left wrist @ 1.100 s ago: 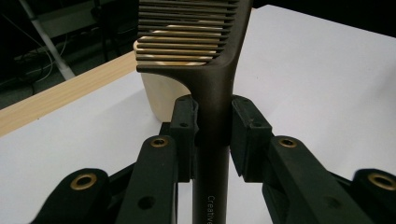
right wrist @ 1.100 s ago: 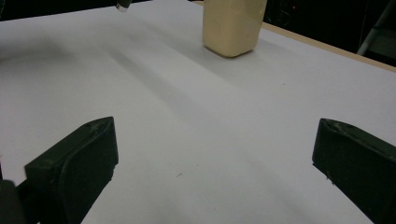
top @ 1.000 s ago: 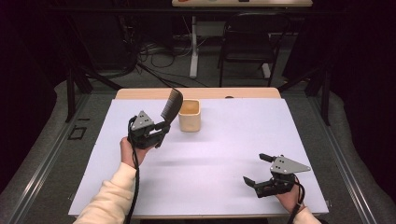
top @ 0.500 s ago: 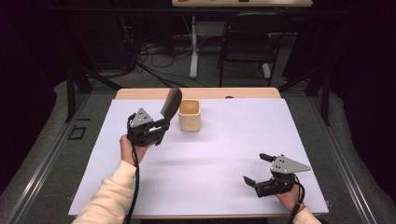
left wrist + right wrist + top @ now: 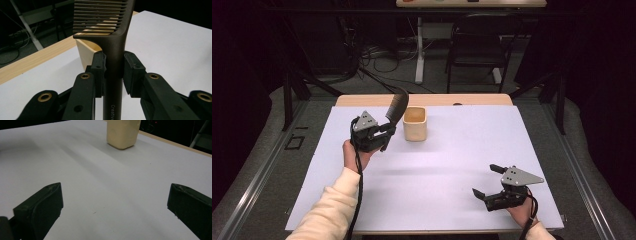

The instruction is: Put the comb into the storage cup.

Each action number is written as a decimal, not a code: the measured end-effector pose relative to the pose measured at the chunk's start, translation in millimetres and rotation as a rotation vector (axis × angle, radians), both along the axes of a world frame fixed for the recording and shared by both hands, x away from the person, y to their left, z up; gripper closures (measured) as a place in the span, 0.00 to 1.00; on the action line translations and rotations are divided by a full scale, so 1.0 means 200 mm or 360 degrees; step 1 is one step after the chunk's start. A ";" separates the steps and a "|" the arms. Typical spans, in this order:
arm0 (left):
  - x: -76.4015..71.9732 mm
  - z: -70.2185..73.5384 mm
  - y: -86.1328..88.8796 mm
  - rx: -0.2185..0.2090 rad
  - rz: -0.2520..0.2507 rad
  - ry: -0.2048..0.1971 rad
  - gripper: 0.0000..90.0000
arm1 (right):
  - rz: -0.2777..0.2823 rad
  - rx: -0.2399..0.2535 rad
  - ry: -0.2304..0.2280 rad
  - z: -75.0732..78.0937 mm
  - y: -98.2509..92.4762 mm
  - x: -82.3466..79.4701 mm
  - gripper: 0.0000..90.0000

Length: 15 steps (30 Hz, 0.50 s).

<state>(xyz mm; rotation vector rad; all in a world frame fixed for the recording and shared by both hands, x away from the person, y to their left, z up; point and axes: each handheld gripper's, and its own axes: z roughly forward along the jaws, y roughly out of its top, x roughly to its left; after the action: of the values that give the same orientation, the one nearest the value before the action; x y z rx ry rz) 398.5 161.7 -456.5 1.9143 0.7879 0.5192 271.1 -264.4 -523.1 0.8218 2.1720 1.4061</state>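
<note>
a dark room with cables and a chair [image 5: 479,47] on the floor lies behind a wooden table [image 5: 362,100] covered by a white sheet [image 5: 452,150]. in the high view, the left tongs [image 5: 384,132] sit at about ten o'clock from the sheet's middle, raised in the person's left hand [image 5: 354,152], clamped on the handle of a dark comb [image 5: 397,107] whose toothed end slants up toward one o'clock, just beside a cream cup [image 5: 415,123] that stands upright at twelve o'clock on the sheet. the right tongs [image 5: 486,181] rest low at about four o'clock, well apart from the cup, jaws spread with nothing between them. in the left gripper view, both black pads press the comb's [image 5: 113,62] handle from either side, teeth at twelve o'clock, the cup's [image 5: 86,53] rim behind at eleven o'clock. in the right gripper view, the jaws stand wide over bare sheet [image 5: 100,195], the cup [image 5: 123,132] at twelve o'clock.
</note>
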 end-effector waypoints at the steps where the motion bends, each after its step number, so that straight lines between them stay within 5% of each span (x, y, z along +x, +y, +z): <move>1: 0.01 0.00 0.00 0.0000 -0.0001 0.0002 0.80 | 0.0001 -0.0002 -0.0001 0.00 0.00 0.00 0.00; 15: 0.06 0.04 -0.04 -0.0016 0.0005 -0.0022 0.81 | 0.0003 -0.0003 0.0004 0.00 0.00 0.00 0.00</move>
<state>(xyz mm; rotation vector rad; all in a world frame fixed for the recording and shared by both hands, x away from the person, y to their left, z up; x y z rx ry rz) 409.8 154.1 -448.9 1.8985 0.7831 0.5288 271.8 -263.7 -523.6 0.8215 2.1761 1.4043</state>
